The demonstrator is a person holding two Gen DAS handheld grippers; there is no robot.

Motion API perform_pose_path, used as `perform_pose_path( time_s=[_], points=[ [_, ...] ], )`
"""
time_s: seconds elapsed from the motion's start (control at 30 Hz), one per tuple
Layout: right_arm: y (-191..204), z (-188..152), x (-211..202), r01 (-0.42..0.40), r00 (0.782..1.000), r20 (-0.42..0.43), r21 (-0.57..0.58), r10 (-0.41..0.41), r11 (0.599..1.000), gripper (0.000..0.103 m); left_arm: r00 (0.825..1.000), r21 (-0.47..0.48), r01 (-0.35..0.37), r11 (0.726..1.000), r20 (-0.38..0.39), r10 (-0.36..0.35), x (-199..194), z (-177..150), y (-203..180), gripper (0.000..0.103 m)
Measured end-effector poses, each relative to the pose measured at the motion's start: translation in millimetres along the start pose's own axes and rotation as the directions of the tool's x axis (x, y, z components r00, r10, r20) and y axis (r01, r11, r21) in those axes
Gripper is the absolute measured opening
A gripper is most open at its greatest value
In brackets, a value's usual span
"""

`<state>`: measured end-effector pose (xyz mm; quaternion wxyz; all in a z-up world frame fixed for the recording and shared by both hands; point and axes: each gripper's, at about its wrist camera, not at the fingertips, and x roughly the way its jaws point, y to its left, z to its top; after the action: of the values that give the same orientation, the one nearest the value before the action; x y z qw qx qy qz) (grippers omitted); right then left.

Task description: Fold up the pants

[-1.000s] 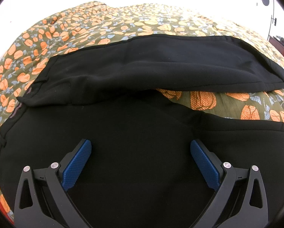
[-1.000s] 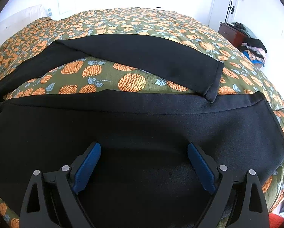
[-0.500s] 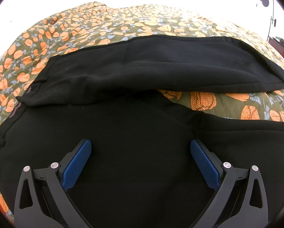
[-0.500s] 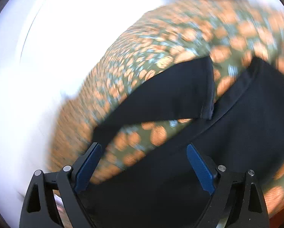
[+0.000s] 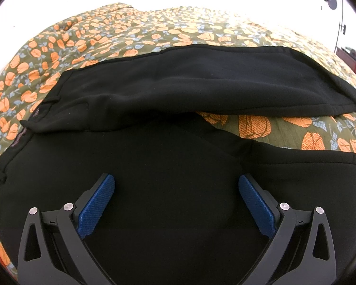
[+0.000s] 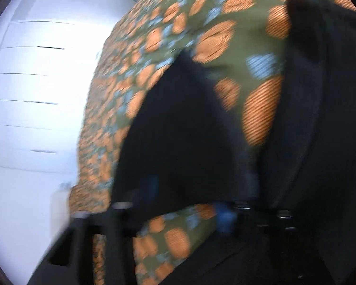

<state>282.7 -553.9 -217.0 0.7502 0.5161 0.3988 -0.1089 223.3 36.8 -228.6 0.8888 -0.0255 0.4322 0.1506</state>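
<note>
Overhead, left tongs spread above black pants on floral bedspread; right tongs blurred, state unclear.

The pants lay spread on the bedspread, waist to the left, legs running right; the near leg sat under my left gripper, its fingers wide apart above the cloth; the far leg lay beyond it, a wedge of bedspread between them; a dresser stood far right.
</note>
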Motion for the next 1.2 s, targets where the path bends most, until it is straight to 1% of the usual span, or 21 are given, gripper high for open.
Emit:
perform_pose_path(
  time_s=[0.1,0.17,0.2,0.27,0.33,0.4,0.47,0.53,0.57,0.6,0.77,0.8,0.87,0.9,0.93,0.97,1.0,1.03,1.07,1.13,1.2],
  points=[
    [24,-3,-25,-0.020,0.998,0.051,-0.171,0.030,0.985,0.006,1.000,-0.002,0.004,1.000,-0.017,-0.004,-1,3,1,0.102],
    [46,-11,-53,-0.070,0.994,0.056,-0.304,0.091,0.950,0.006,0.996,0.002,0.019,1.000,-0.085,-0.019,-5,9,4,0.102],
    [53,-15,-70,-0.098,0.991,0.052,-0.369,0.126,0.924,0.006,0.988,0.003,0.050,0.999,-0.148,-0.049,-10,13,7,0.102],
    [68,-26,-104,-0.144,0.982,0.036,-0.479,0.184,0.866,0.006,0.970,-0.052,0.139,0.989,-0.191,-0.147,-24,20,14,0.102],
    [76,-41,-139,-0.180,0.972,0.023,-0.570,0.234,0.802,0.006,0.942,-0.153,0.279,0.948,-0.147,-0.301,-42,30,23,0.102],
    [78,-55,-159,-0.213,0.963,-0.002,-0.615,0.269,0.759,0.006,0.898,-0.252,0.397,0.883,-0.093,-0.430,-53,57,27,0.102],
    [71,-67,-183,-0.259,0.951,-0.040,-0.643,0.306,0.721,0.006,0.851,-0.320,0.475,0.820,-0.072,-0.521,-48,85,23,0.102],
    [65,-75,-205,-0.320,0.933,-0.089,-0.650,0.350,0.689,0.006,0.778,-0.394,0.550,0.736,-0.077,-0.623,-28,118,16,0.102],
    [62,-79,-216,-0.343,0.924,-0.106,-0.652,0.366,0.676,0.006,0.754,-0.421,0.564,0.710,-0.088,-0.651,-15,131,11,0.102],
    [61,-82,-224,-0.367,0.915,-0.124,-0.656,0.384,0.660,0.006,0.750,-0.441,0.556,0.705,-0.100,-0.654,-2,143,7,0.102],
    [58,-98,-268,-0.467,0.860,-0.189,-0.666,0.474,0.582,0.006,0.793,-0.513,0.441,0.736,-0.162,-0.588,41,168,4,0.102],
    [58,-102,-279,-0.493,0.842,-0.212,-0.675,0.496,0.549,0.006,0.802,-0.515,0.427,0.743,-0.163,-0.574,45,173,5,0.101],
    [56,-104,-292,-0.529,0.818,-0.249,-0.681,0.519,0.506,0.006,0.814,-0.506,0.423,0.752,-0.152,-0.560,47,178,8,0.093],
    [54,-104,-297,-0.552,0.803,-0.274,-0.677,0.530,0.486,0.006,0.816,-0.501,0.424,0.755,-0.149,-0.558,47,180,9,0.073],
    [52,-103,-299,-0.567,0.793,-0.289,-0.674,0.537,0.474,0.006,0.811,-0.500,0.429,0.752,-0.153,-0.565,48,182,11,0.057],
    [48,-102,-302,-0.574,0.787,-0.296,-0.674,0.541,0.466,0.006,0.804,-0.502,0.431,0.749,-0.163,-0.572,50,179,15,0.019],
    [44,-99,-300,-0.566,0.794,-0.292,-0.677,0.533,0.471,0.006,0.798,-0.504,0.425,0.752,-0.184,-0.574,51,178,18,0.006],
    [39,-95,-294,-0.548,0.810,-0.281,-0.674,0.515,0.495,0.006,0.804,-0.497,0.421,0.759,-0.182,-0.566,48,174,23,0.006],
    [34,-89,-284,-0.508,0.840,-0.253,-0.674,0.479,0.536,0.006,0.819,-0.475,0.422,0.772,-0.166,-0.550,37,173,28,0.006],
    [29,-79,-258,-0.366,0.919,-0.172,-0.710,0.355,0.602,0.006,0.841,-0.409,0.456,0.790,-0.094,-0.534,-2,170,38,0.006],
    [34,-72,-233,-0.278,0.952,-0.135,-0.752,0.274,0.598,0.006,0.866,-0.328,0.483,0.812,0.045,-0.497,-69,181,55,0.006]
  ],
)
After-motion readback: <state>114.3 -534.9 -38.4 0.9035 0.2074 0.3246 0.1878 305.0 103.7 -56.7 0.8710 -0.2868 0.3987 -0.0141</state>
